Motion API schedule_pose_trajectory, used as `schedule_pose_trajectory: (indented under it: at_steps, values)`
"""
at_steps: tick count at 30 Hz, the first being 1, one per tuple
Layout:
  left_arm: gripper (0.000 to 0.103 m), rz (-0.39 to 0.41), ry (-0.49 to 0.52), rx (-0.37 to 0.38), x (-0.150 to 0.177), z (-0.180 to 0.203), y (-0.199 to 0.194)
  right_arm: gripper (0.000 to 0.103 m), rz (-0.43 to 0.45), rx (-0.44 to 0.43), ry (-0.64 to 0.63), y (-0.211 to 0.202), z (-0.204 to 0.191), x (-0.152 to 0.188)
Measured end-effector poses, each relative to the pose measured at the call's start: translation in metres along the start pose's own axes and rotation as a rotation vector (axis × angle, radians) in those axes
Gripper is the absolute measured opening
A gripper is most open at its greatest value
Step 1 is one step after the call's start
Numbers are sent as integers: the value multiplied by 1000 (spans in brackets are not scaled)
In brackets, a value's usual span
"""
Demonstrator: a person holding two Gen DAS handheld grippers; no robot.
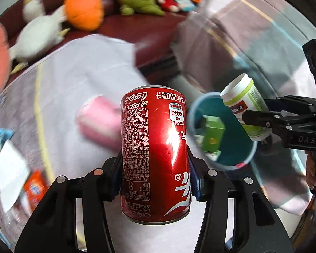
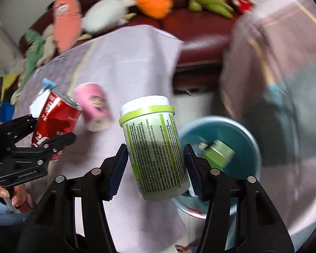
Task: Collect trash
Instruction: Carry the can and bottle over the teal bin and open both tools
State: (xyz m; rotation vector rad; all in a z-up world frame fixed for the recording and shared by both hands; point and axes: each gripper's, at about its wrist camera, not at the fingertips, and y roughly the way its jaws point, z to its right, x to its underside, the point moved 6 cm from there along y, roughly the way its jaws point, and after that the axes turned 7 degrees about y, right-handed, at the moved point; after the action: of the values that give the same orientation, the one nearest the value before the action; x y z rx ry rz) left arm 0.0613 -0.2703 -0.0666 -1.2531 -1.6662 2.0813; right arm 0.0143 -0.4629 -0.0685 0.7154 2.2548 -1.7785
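Left wrist view first: the left claw [image 1: 155, 179] is clamped around a red cola can [image 1: 154, 151], pads on both sides of its lower half, can carried upside down and clear of the white-clothed tabletop [image 1: 99, 63]. The teal bin [image 1: 223, 162] sits just to the right with a green carton [image 1: 213, 133] already lying inside. The right claw [image 1: 255, 122] hangs over the bin's rim gripping a white-and-green supplement jar [image 1: 244, 107], tilted. My take is the step in hand is dropping both pieces in, and the tidy way is one at a time: jar first since it's already over the mouth, then swing the can right until it's fully above the opening before letting go. A pink cup [image 1: 100, 122] lies on its side just left of the can, still to collect.

Right wrist view: the right claw [image 2: 155, 168] looks to have only a loose hold on the jar [image 2: 154, 147]. The left pad touches it, but I think there's a sliver of gap at the right pad, and the jar leans. The bin [image 2: 250, 139] is down and to the right, partly behind the jar. The left claw [image 2: 61, 141] with the can [image 2: 54, 120] is well apart on the left, so there's room between the two. The tabletop [image 2: 137, 63] edge runs close to the bin, with a dark red sofa [image 2: 200, 29] full of plush toys beyond. I'd release low to avoid a bounce over the rim.
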Motion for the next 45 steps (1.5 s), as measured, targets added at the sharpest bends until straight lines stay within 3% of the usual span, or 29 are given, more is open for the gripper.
schedule_pose_trajectory:
  at_steps: [5,11,15,18,24,33,37,45]
  values:
    - [52,-38,94,53,-19,59,33,52,-3,34,73,-6,51,12]
    - [53,-100,162,121,-28,109,77,52,-19,58,110,-4,81,18]
    - [60,-144,181,98,-25,121,98,52,-26,63,130,-2,94,20]
    - [69,-145,191,64,-22,121,103,52,-32,64,135,2,98,21]
    - [75,-131,175,40,-20,106,96,52,-43,60,130,12,97,20]
    - [78,-110,95,33,-16,75,81,53,-76,55,110,21,87,23]
    - [79,-98,79,34,-11,67,73,68,-71,66,118,17,82,21]
    - [82,-81,37,20,8,41,51,72,-65,68,105,9,63,22]
